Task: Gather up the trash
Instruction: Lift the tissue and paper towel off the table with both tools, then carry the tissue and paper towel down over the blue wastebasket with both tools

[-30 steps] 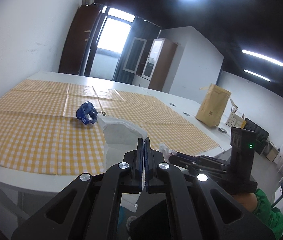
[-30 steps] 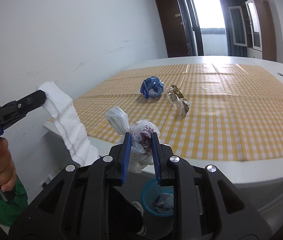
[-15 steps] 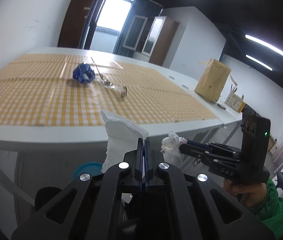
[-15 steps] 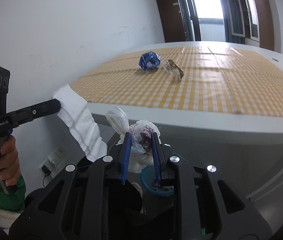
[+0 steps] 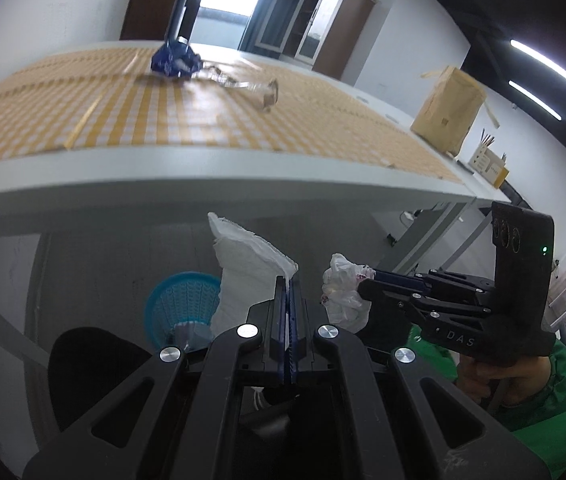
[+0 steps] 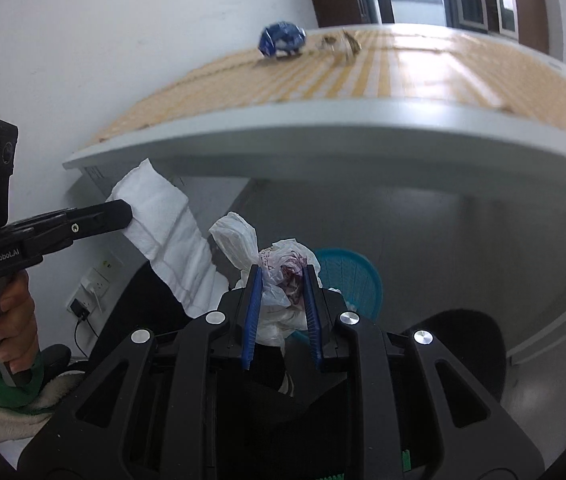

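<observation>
My left gripper point(image 5: 287, 280) is shut on a white paper towel point(image 5: 243, 268) that hangs below the table edge; both also show in the right wrist view, gripper point(image 6: 123, 212) and towel point(image 6: 167, 236). My right gripper point(image 6: 281, 270) is shut on a crumpled white plastic bag point(image 6: 279, 280), seen from the left wrist view too point(image 5: 341, 292). A blue mesh trash basket point(image 5: 181, 306) stands on the floor under the table, just beyond both grippers point(image 6: 349, 280). A crumpled blue wrapper point(image 5: 175, 60) and a clear wrapper point(image 5: 251, 86) lie on the checked tablecloth.
The grey table edge point(image 5: 203, 184) runs overhead of both grippers. A brown paper bag point(image 5: 447, 116) stands at the table's far right. A dark chair seat point(image 5: 95, 364) is beside the basket. A wall socket with a plug point(image 6: 91, 288) is at the left.
Both grippers have dropped from above the tabletop to below its edge, each still holding its item. The blue basket has come closer in both views.
</observation>
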The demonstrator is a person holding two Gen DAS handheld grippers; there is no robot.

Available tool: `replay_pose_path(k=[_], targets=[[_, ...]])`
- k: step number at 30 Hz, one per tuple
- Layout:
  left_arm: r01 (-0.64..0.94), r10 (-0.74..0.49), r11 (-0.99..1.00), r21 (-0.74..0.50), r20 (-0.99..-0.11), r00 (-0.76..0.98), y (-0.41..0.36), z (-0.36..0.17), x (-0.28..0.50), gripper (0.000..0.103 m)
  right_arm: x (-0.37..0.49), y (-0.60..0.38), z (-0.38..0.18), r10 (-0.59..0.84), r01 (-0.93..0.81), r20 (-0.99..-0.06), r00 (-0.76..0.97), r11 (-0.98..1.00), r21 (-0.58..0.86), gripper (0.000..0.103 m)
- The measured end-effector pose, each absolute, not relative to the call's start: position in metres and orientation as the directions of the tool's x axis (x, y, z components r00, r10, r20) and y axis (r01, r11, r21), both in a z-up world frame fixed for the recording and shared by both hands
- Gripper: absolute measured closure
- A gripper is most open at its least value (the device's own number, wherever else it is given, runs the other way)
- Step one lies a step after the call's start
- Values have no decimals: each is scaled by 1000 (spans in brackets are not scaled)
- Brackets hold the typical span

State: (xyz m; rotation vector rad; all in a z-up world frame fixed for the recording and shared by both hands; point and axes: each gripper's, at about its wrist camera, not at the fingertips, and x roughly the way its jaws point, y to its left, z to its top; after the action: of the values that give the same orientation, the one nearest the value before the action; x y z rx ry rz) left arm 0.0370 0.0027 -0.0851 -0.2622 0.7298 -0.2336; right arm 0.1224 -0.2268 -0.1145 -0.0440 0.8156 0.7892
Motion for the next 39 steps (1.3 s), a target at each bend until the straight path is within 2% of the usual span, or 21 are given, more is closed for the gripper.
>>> replay_pose_path(k=[15,23,39], targets=[[42,-279,940,-339,-690,668,19,-170,85,103,175,-203,-208,542,-553,-783,303,770,319,84],[-94,-316,879,-467,-719,619,47,-216,117,103,200,-186,-252,508,-488,-828,237,799,351,84],[-232,-355,818,-526,-780,515,75,-287,179,103,258,-136,-319,435,-444,-891,129,829,340,84]])
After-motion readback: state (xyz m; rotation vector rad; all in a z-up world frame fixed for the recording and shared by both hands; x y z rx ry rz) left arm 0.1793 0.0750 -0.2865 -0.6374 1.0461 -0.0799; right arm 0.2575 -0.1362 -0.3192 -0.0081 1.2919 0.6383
